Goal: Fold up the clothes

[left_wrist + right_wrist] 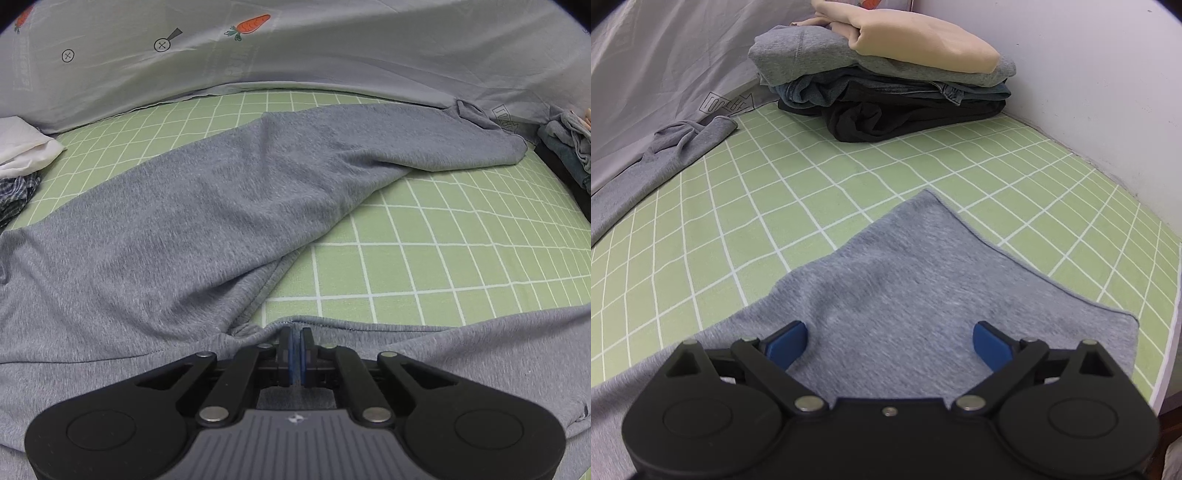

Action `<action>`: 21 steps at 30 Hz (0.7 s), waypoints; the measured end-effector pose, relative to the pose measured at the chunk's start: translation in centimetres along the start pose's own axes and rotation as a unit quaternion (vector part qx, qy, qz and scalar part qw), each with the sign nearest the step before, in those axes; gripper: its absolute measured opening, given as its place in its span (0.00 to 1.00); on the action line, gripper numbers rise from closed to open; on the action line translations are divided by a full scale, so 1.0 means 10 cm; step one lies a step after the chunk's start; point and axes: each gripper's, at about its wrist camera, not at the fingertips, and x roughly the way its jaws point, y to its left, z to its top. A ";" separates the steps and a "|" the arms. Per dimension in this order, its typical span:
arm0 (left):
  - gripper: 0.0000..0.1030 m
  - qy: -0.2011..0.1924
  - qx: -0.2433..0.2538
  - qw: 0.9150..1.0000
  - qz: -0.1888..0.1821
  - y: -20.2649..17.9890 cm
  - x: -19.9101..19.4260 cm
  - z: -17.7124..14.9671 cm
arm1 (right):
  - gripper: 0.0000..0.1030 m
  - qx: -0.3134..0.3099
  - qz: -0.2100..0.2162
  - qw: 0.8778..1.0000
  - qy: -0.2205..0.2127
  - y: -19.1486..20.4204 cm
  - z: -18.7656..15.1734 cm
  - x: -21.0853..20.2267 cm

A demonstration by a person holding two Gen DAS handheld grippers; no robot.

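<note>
Mid-fold, I'd say: left tongs [296, 341] pinch the grey garment's [192, 229] hem, right tongs [890, 341] spread above its corner, which needs gripping next.

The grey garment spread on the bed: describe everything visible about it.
The grey garment is a heathered, soft-looking knit with stitched hems, lying spread and slightly wrinkled on the green grid-patterned sheet. One long section runs diagonally toward the far grey cover, its end bunched. The left hand-held gripper is shut on a hemmed edge. In the right wrist view a corner lies flat, the open right hand-held gripper just over it.
</note>
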 end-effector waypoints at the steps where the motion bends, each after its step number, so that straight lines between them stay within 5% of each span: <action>1: 0.11 0.000 0.000 1.000 0.000 0.00 -0.04 -0.01 | 0.94 -0.007 0.001 1.000 -0.001 -0.02 0.00 -0.02; 11: 0.13 0.003 -0.053 0.998 0.018 0.18 -0.64 -0.46 | 0.68 -0.067 0.033 0.997 -0.009 -0.14 -0.15 -0.34; 21: 0.13 0.058 0.043 0.996 -0.050 -0.22 -0.83 -1.07 | 0.31 -0.126 0.164 0.978 0.003 0.24 -0.53 -0.95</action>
